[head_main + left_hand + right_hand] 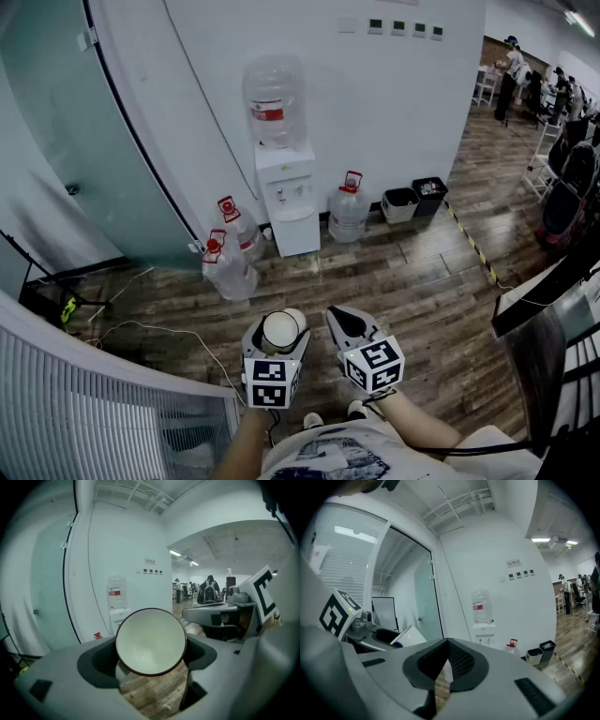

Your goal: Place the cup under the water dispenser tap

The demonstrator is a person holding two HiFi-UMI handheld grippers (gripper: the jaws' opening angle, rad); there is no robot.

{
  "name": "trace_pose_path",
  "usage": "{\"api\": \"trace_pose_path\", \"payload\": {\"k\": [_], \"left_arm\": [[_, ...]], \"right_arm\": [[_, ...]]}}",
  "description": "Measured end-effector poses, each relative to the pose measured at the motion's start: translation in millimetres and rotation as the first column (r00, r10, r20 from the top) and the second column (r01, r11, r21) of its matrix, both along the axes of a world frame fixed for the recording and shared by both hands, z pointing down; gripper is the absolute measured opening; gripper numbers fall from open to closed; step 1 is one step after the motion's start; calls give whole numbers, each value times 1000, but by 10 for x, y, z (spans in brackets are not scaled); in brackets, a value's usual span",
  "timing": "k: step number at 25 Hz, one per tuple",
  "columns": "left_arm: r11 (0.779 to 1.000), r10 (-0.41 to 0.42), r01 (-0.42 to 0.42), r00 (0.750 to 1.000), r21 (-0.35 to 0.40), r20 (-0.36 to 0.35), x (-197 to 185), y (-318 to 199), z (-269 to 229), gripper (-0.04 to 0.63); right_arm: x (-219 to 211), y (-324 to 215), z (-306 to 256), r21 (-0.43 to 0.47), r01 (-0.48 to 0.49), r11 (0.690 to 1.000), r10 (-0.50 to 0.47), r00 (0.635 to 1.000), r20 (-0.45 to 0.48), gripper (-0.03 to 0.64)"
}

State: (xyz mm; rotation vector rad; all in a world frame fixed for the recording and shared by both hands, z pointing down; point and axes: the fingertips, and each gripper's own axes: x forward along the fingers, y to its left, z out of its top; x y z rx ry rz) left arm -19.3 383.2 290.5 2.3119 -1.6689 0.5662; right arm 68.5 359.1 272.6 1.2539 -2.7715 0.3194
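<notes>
A white cup (pixel 279 332) with a dark rim sits between the jaws of my left gripper (pixel 281 323), which is shut on it. In the left gripper view the cup (pixel 150 641) faces the camera with its empty mouth, and the left gripper (pixel 151 654) holds it at both sides. My right gripper (pixel 345 323) hangs beside it, shut and empty; its jaws meet in the right gripper view (pixel 444 662). The white water dispenser (pixel 289 202) with a big bottle (pixel 274 101) on top stands against the wall, well ahead of both grippers.
Spare water bottles (pixel 230 267) (pixel 348 208) stand on the wooden floor on both sides of the dispenser. Two bins (pixel 401 203) (pixel 429 194) are to its right. A glass partition (pixel 56 141) is at the left, cables (pixel 141 323) lie on the floor, and people stand far right.
</notes>
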Motion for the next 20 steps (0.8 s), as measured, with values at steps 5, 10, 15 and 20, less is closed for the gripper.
{"api": "trace_pose_path", "payload": {"k": [5,10,15,20], "left_arm": [[1000,-21,21,1000,-20,-16,206,134,83,443],[999,-43,43,999,-22,-1,333,145,113,443],[998,-62,62,998,-13,6,497,103,111,443],[997,-74,74,997,-9,0,701,-3,123,443]], "right_arm": [[219,56,8,1,14,1000,-14,1000,1,20],[351,60,55,-6,32,999,-32,999,1,20],[542,-11,97,-4,46,999,-46,999,1,20],[751,-105,103,-2,55,998,-55,998,5,20]]}}
